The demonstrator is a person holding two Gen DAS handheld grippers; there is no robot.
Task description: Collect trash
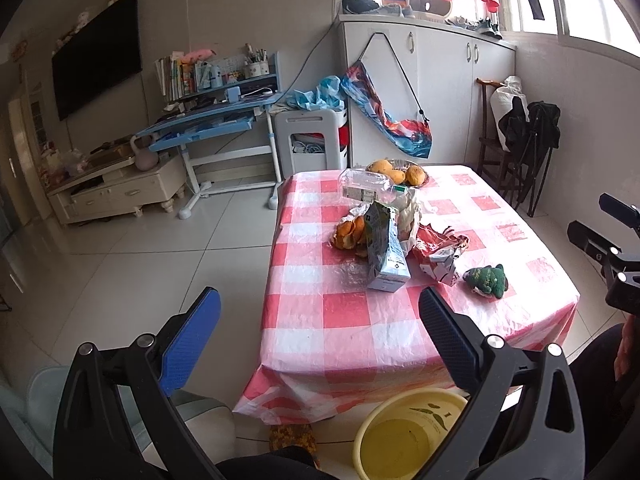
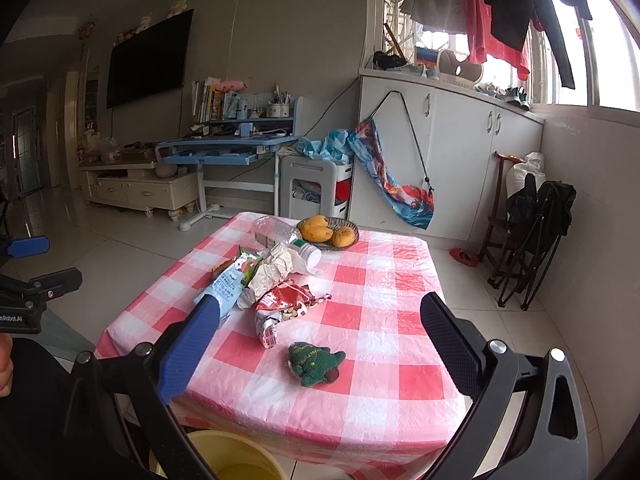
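Trash lies in a heap on the red-checked table [image 1: 344,332] [image 2: 380,360]: a blue-green carton [image 1: 386,248] [image 2: 230,284], orange peels [image 1: 350,234], crumpled white paper [image 2: 276,270], a red snack wrapper [image 1: 440,254] [image 2: 286,306] and a clear plastic bottle [image 1: 366,184] [image 2: 280,234]. A yellow bin [image 1: 404,436] [image 2: 236,460] stands on the floor at the table's near edge. My left gripper [image 1: 320,308] is open and empty, held before the table. My right gripper [image 2: 320,316] is open and empty above the table's near part.
A small green plush toy [image 1: 486,278] [image 2: 314,362] lies on the table near the wrapper. A bowl of mangoes [image 1: 398,172] [image 2: 328,232] stands at the far end. A blue desk [image 1: 208,128], white cabinets [image 1: 440,92] and a folded chair [image 2: 528,236] surround the table.
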